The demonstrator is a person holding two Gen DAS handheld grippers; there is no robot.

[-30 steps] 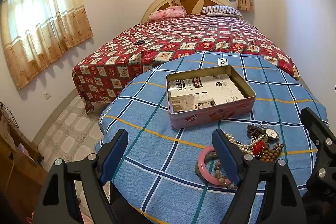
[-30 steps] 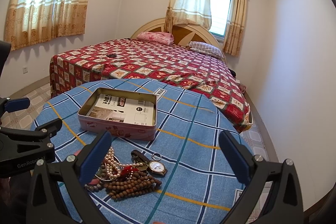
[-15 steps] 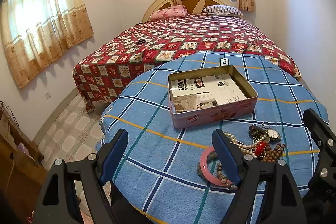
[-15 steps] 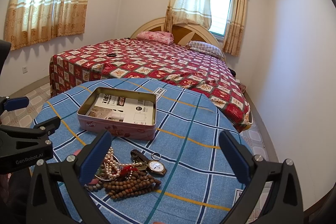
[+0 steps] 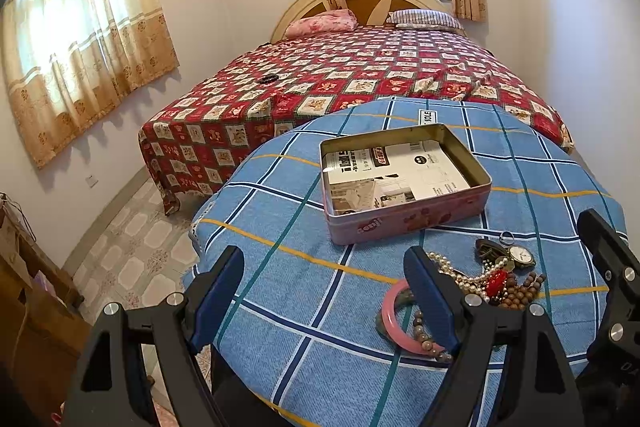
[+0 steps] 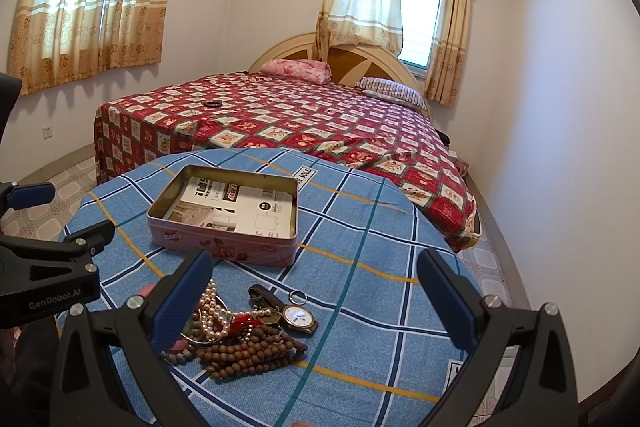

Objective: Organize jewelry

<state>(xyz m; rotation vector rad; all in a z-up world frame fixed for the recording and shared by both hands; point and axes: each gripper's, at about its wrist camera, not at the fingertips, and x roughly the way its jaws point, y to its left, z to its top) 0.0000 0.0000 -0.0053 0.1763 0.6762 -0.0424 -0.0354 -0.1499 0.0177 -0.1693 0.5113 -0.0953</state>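
Round table under a blue checked cloth; on it an open pink rectangular tin lined with printed paper, no jewelry inside yet. Just nearer than the tin, a tangled heap: brown wooden bead strand, limp and likely to trail; rigid pink bangle, easiest pinched across its rim; white pearl string, slippery; small round watch, fragile-faced. Left gripper spread wide, empty, bangle beside its right finger. Right gripper likewise wide, heap between its fingers.

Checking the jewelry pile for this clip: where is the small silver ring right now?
The small silver ring lies alone on the blue checked tablecloth, just behind the wristwatch and in front of the pink tin.
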